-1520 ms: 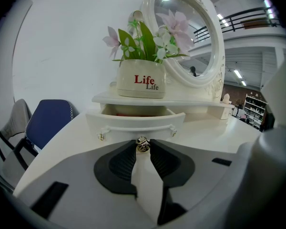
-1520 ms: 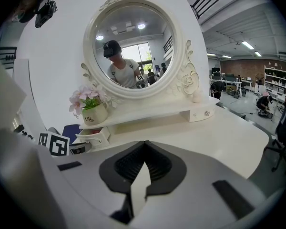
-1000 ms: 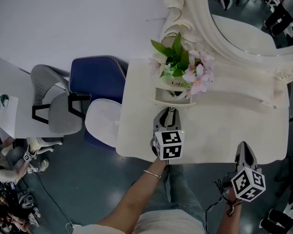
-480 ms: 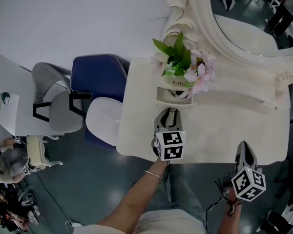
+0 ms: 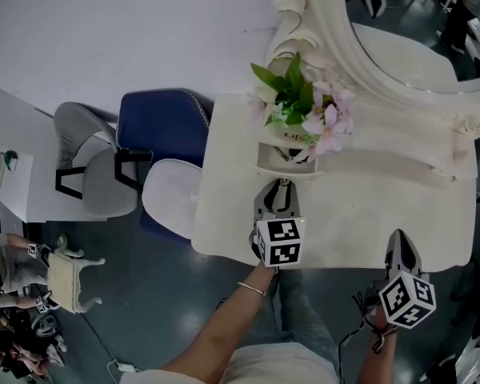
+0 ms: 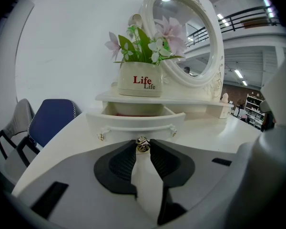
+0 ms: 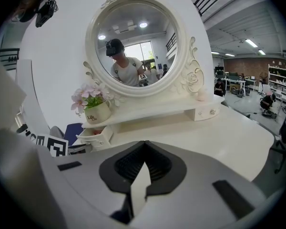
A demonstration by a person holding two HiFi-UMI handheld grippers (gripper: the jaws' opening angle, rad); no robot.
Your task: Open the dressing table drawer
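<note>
- Dressing table counter (image 5: 368,214): white, fills centre-right of the head view. Looks heavy, so I judge it won't shift when I pull.
- Mirror (image 5: 400,46): upper right, oval with an ornate frame. Fragile, I keep clear of it.
- Drawer (image 6: 136,120): small, white, curved front, centre of the left gripper view, under the shelf at the back of the counter. It is already part-way out, with the inside showing. My guess is light, stiff wood that slides on a straight pull, while a skewed pull could jam it.
- Flower pot (image 6: 140,80): on the shelf right above the drawer. Looks top-heavy, so a jerk might tip it.
- Knob (image 6: 142,146): tiny, gold, at the middle of the drawer front. It is the only sensible place to take hold. Round smooth metal, probably slippery, so I pinch it firmly.
- Left gripper (image 5: 281,186): fingers narrowed onto the knob, tips touching it on both sides.
- Right gripper (image 5: 401,238): lower right, at the counter's near edge. Fingers closed tip to tip with nothing between.
</note>
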